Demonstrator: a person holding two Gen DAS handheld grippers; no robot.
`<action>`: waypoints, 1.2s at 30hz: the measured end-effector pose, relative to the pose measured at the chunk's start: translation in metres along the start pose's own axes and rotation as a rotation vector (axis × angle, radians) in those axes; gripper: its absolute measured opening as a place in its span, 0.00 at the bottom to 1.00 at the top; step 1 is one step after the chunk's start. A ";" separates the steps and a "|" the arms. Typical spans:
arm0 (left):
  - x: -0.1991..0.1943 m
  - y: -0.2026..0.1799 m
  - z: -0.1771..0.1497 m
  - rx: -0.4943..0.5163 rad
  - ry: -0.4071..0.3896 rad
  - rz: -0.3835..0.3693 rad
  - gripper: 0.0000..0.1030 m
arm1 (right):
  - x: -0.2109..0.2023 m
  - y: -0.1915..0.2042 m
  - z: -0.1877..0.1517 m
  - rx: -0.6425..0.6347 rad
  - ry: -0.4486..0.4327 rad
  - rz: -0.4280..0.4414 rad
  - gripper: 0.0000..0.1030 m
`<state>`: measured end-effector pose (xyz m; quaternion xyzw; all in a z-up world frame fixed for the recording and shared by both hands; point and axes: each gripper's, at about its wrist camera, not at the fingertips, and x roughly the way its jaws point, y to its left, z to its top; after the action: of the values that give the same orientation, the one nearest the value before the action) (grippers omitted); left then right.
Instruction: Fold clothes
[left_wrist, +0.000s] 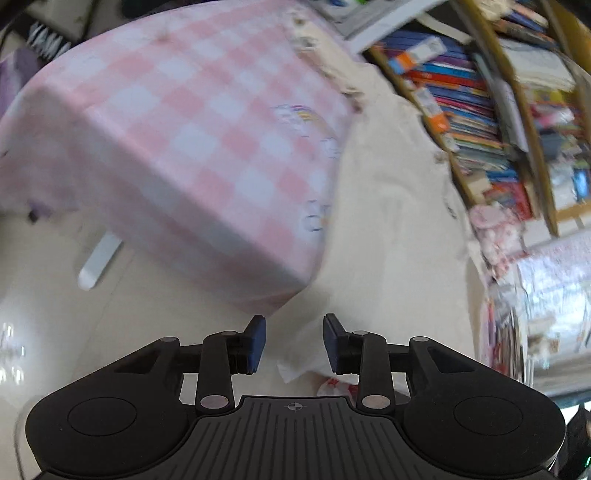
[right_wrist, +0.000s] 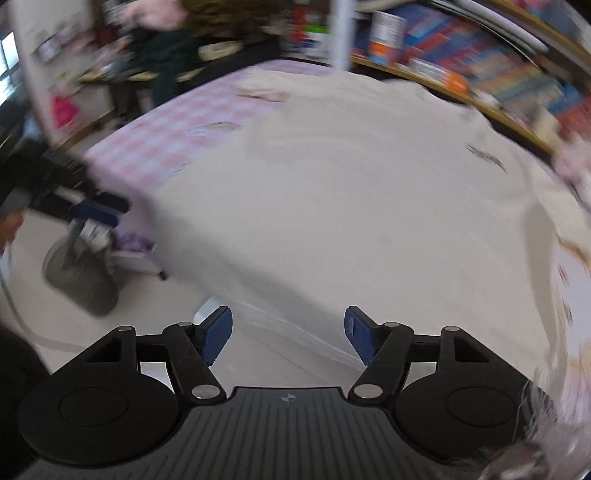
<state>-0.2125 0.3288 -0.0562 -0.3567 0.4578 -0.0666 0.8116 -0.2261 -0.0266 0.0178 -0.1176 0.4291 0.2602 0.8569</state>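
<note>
Left wrist view: left gripper (left_wrist: 294, 341) is seen part spread and empty, just off the corner of the pink checked table (left_wrist: 192, 122); the cream garment (left_wrist: 388, 206) lies ahead to its right.

Right wrist view: right gripper (right_wrist: 288, 338) is spread wide, empty, with the garment's near hem directly ahead, judged nearer.

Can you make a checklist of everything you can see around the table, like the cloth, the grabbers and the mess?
Surface: pink checked tablecloth over the table.
Job's things: cream garment spread on it, hanging over the near edge.
Clutter: crumpled white bag below the left gripper.
Grippers: left gripper open, nothing between jaws; right gripper open, empty.
Cables: nothing clearly seen; pictures are blurred.
Surroundings: bookshelf packed with books; pale floor.
</note>
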 end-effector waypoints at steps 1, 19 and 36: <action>0.002 -0.007 0.000 0.043 -0.008 -0.002 0.32 | -0.001 -0.006 0.000 0.028 0.001 -0.023 0.64; 0.059 -0.085 0.007 0.401 0.013 0.038 0.34 | -0.007 -0.095 -0.025 0.325 0.009 -0.439 0.55; 0.060 -0.091 0.010 0.522 -0.007 0.118 0.39 | 0.019 -0.182 -0.035 0.490 0.083 -0.425 0.05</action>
<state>-0.1506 0.2415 -0.0364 -0.1084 0.4424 -0.1337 0.8801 -0.1405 -0.1873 -0.0220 -0.0051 0.4793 -0.0406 0.8767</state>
